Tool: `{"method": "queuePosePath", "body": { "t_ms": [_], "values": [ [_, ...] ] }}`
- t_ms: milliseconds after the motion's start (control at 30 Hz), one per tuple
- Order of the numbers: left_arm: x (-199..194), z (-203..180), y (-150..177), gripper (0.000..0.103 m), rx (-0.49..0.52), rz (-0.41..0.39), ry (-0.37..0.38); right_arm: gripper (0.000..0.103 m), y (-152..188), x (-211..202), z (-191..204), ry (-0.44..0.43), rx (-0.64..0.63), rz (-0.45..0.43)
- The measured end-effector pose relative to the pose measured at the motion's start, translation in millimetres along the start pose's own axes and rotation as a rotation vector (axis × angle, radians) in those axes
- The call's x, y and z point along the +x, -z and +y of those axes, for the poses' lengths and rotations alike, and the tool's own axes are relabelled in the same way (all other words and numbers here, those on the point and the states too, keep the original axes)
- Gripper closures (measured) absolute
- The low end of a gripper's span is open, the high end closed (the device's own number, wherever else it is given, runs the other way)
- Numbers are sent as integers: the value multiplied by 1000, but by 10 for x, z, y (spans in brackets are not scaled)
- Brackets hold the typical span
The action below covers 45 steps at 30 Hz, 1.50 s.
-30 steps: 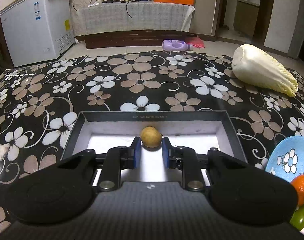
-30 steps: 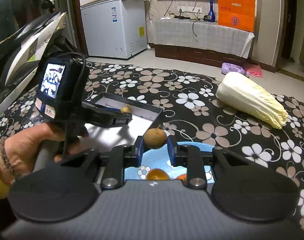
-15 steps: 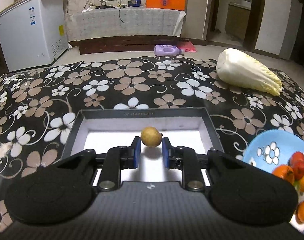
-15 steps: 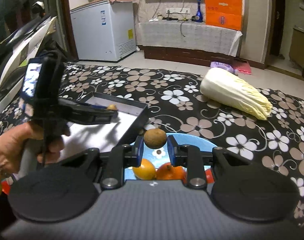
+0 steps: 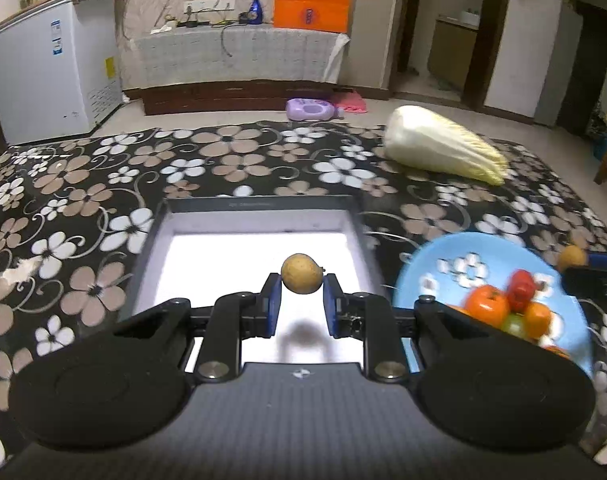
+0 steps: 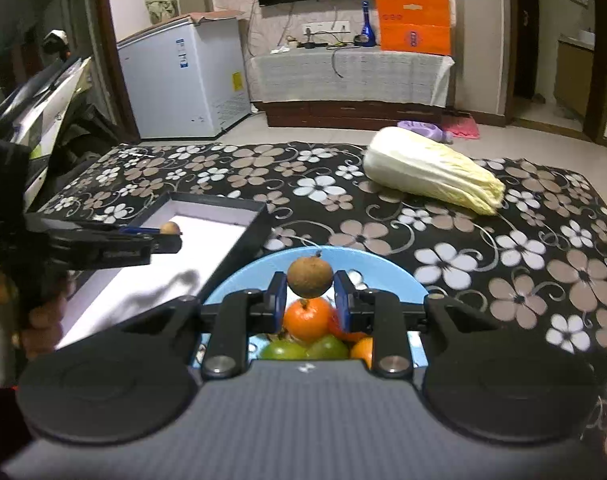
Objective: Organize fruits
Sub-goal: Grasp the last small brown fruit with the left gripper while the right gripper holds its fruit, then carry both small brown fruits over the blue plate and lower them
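Both grippers have a small round brownish fruit each. The left gripper has its jaws clamped on a pale tan fruit, held up over the white inside of the shallow black box, with its shadow falling on the box floor below. The right gripper has its jaws pinched on a darker brown fruit with a bit of stem on top, hanging above the blue plate. That plate sits on the flower-print tabletop just beside the box's right wall, and it's piled with fruit: an orange right under the held one, 2 green fruits closer to the camera, plus something red, partly hidden. A big napa cabbage lies at the far right of the tabletop, well apart from the plate. The white chest freezer stands on the floor behind.
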<state>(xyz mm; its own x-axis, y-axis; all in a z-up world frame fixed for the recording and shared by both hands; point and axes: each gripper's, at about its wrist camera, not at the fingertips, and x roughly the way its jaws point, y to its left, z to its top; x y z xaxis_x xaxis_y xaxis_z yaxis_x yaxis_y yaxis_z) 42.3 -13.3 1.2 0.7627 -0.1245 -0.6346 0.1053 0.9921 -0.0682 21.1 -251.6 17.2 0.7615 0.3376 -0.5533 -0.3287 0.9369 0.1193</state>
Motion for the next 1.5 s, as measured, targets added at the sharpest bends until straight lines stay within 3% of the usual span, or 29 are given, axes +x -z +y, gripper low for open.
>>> {"method": "queuePosePath", "body": {
  "t_ms": [367,600,1500],
  "values": [
    [-302,-622,246,77,44,4,113,74,248,-211,-67,36,31,11],
    [-268,-937,352,77,73,21,136,74,294,-215,-101,44,24,7],
    [-139,-1164,384,77,117,29,203,74,300,40,-281,68,74,51]
  ]
}}
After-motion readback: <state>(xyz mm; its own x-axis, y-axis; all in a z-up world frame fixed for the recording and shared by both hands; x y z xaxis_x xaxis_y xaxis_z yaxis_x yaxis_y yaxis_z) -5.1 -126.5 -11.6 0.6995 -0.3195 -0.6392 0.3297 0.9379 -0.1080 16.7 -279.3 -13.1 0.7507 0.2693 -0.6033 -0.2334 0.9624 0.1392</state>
